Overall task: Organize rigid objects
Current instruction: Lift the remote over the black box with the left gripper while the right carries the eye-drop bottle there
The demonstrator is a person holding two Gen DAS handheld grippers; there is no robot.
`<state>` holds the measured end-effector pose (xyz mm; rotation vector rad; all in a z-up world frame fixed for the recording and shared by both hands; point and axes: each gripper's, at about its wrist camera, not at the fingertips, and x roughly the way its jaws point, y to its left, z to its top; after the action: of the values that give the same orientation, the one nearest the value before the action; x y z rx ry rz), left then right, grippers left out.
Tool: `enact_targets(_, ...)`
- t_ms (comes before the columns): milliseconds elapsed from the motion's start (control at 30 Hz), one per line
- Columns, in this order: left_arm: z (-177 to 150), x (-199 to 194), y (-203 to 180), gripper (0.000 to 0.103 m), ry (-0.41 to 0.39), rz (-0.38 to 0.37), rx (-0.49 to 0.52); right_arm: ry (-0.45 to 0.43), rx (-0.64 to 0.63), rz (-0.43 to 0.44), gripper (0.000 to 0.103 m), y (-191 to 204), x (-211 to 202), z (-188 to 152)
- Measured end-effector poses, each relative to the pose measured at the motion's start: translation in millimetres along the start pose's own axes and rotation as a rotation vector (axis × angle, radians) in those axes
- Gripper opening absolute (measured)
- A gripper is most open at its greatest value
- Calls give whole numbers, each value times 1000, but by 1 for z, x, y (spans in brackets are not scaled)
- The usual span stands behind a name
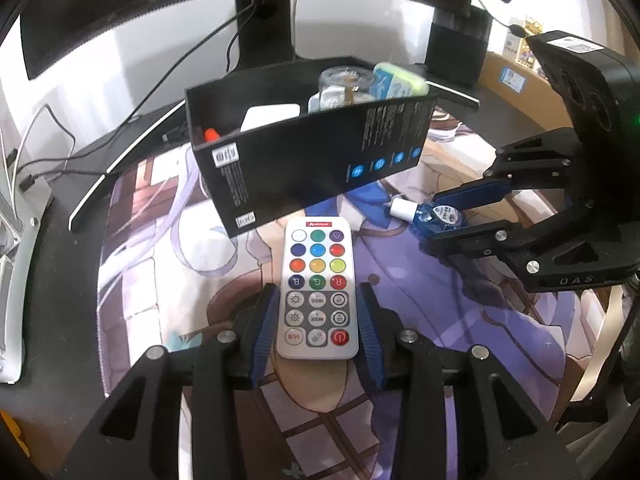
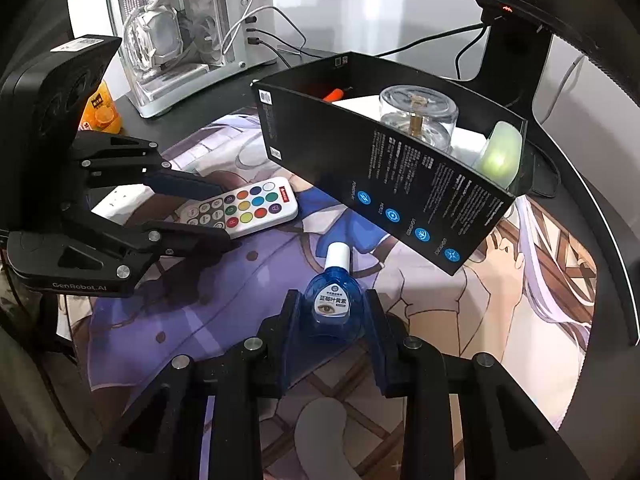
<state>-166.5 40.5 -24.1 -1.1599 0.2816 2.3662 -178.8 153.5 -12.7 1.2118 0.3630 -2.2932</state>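
A white remote (image 1: 317, 256) with coloured buttons lies flat on the printed desk mat (image 1: 460, 340). My left gripper (image 1: 318, 290) is shut on its lower half, a blue pad on each long edge; the right wrist view shows that gripper (image 2: 230, 216) flanking the remote (image 2: 248, 206). My right gripper (image 2: 332, 296) is shut on a small blue eye-drop bottle (image 2: 330, 304) with a white cap, low over the mat; in the left wrist view the bottle (image 1: 438, 216) sits right of the remote. Behind both stands an open black box (image 1: 320, 160), (image 2: 400, 184) holding a clear jar (image 2: 418, 114), a green-white case (image 2: 500, 152) and an orange-tipped pen (image 1: 212, 135).
A monitor stand (image 1: 264, 28) and cables rise behind the box. A white computer case (image 2: 180, 32) and an orange packet (image 2: 100, 112) stand at the desk's far left. A cardboard box (image 1: 508, 76) sits at the far right. The desk's curved edge bounds the mat.
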Motion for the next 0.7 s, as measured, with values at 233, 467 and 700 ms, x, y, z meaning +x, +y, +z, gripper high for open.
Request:
enact_targets(233, 7, -23, 6, 37, -72, -1, -11, -61, -8, 16, 30, 5, -23, 8)
enact_targets(467, 17, -54, 20, 37, -193, 29, -43, -188, -41, 72, 30, 17, -54, 23)
enact_targets(700, 40, -75, 34, 37, -312, 42, -75, -319, -7, 59, 30, 14, -74, 43)
